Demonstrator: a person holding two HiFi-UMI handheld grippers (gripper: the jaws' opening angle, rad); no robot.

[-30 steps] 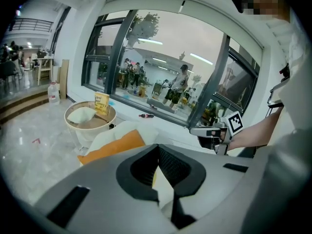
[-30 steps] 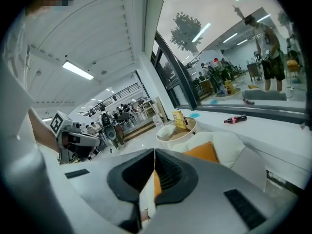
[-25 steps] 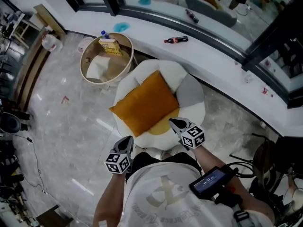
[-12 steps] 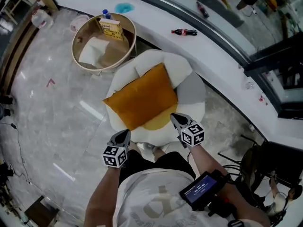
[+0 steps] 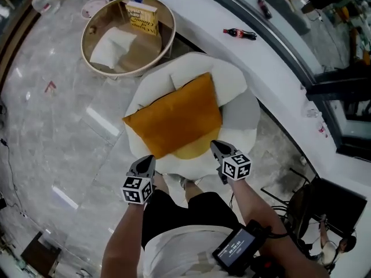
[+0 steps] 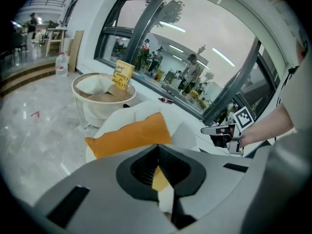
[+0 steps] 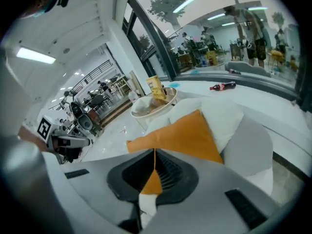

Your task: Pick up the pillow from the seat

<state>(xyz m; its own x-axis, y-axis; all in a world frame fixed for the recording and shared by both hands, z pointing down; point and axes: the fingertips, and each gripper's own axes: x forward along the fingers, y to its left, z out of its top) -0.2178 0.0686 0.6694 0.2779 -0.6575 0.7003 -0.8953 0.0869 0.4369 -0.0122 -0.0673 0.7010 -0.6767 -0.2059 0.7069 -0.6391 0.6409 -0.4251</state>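
An orange square pillow lies on a round white and grey seat, one corner pointing toward the window ledge. In the left gripper view the pillow sits just beyond my shut jaws; in the right gripper view the pillow spreads out ahead of them. My left gripper hovers at the seat's near left edge, shut and empty. My right gripper is at the near right edge, by the pillow's lower corner, also shut with nothing in it. Neither touches the pillow.
A round wooden-rimmed table holding a white cloth and a yellow box stands left of the seat's far side. A cola bottle lies on the white curved ledge under the windows. Glossy marble floor spreads to the left.
The view has shifted so the seat and pillow sit lower and closer to me. Both grippers stay shut at the seat's near edge.
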